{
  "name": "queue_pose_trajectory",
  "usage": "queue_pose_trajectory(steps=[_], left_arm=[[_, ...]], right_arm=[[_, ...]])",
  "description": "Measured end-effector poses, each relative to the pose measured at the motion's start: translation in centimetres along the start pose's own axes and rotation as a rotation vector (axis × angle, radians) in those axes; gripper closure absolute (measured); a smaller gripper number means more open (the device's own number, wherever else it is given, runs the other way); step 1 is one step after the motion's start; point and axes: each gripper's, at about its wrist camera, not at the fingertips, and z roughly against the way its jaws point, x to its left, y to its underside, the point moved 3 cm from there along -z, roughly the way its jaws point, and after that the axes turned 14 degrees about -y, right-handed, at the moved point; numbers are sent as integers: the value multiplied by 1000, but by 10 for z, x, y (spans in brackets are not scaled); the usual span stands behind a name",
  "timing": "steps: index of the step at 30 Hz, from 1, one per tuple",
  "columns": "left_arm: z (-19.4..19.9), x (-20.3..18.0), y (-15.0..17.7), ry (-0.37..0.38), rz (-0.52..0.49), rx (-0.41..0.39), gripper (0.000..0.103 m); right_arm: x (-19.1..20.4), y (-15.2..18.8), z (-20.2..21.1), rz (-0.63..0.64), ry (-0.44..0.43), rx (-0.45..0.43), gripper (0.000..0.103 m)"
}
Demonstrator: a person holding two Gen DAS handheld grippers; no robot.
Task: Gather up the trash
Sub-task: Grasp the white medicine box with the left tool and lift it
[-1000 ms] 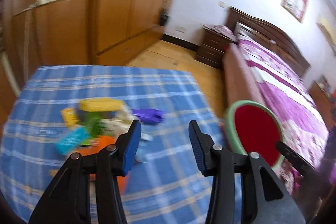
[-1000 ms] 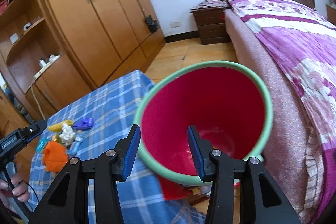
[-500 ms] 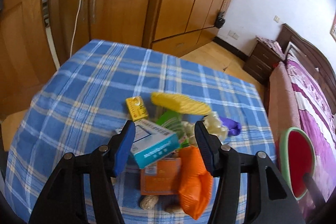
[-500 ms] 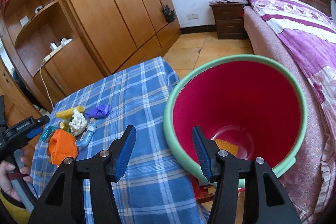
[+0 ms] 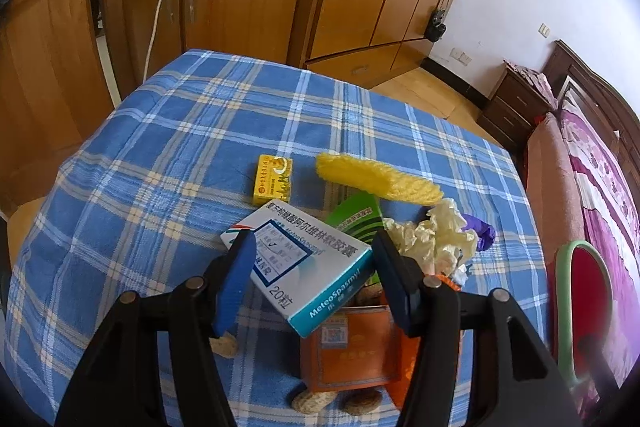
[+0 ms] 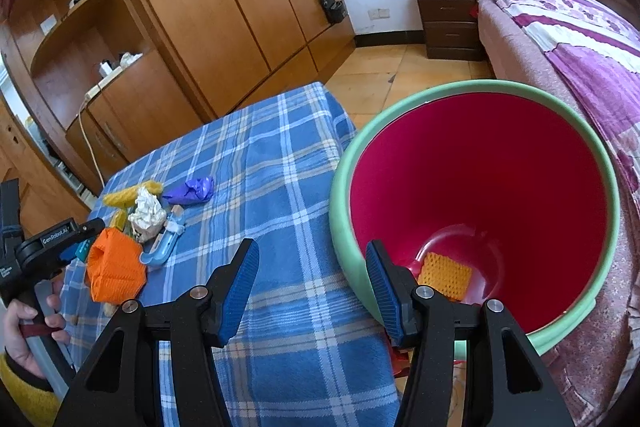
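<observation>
The left gripper (image 5: pixel 312 267) has its jaws standing apart, having just been opening, with the white and teal medicine box (image 5: pixel 304 263) lying between them; the blue pads flank the box's 2 sides, and whether they touch it cannot be told. The box rests tilted on top of an orange carton (image 5: pixel 352 351), with a green packet (image 5: pixel 356 219) just behind it, crumpled cream paper (image 5: pixel 436 239) to its right and a purple wrapper (image 5: pixel 482 233) beyond that. A small yellow box (image 5: pixel 273 179) and a long yellow foam net (image 5: pixel 378 179) lie farther back on the blue checked tabletop (image 5: pixel 180 155), and peanuts (image 5: pixel 312 403) sit at the near edge of the heap. The right gripper (image 6: pixel 310 287) also has its jaws apart with nothing between them, having opened a little, above the tabletop's edge beside the red bin with a green rim (image 6: pixel 600 179). A yellow mesh piece (image 6: pixel 446 273) lies at the bin's bottom. From the right wrist view, a hand (image 6: pixel 24 323) holds the left gripper's handle beside the orange bag (image 6: pixel 114 263) in the heap.
</observation>
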Motion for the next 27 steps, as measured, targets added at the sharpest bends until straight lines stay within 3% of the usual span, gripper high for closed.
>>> queue_pose_trajectory(steps=[16, 22, 27], left_arm=[[-24, 46, 2, -108, 74, 79, 43], [-37, 35, 5, -12, 112, 138, 43], [-46, 18, 3, -42, 58, 132, 43]], right_arm=[[7, 4, 0, 15, -10, 11, 46], [12, 6, 1, 26, -7, 12, 46], [14, 8, 2, 29, -1, 13, 46]])
